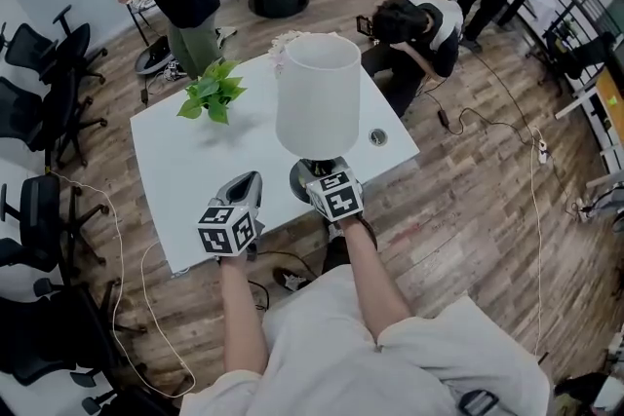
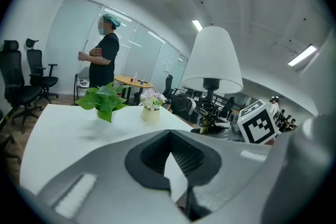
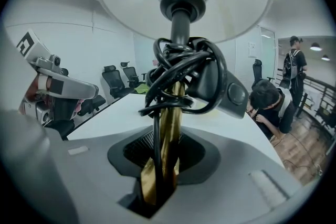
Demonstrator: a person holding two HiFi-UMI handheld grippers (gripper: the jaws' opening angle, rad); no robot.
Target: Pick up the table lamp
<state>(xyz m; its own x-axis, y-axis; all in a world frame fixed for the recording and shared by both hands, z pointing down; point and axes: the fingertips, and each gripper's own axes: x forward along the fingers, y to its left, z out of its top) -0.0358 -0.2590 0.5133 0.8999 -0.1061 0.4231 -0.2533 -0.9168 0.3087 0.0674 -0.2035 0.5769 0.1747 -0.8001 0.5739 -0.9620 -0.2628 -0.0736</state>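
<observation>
Right gripper view: right gripper (image 3: 157,191) clamps the table lamp (image 3: 180,23) stem.

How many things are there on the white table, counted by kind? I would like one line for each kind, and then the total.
Table lamp: 1
Green leafy plant: 1
Pot of pale flowers: 1
Total: 3
</observation>
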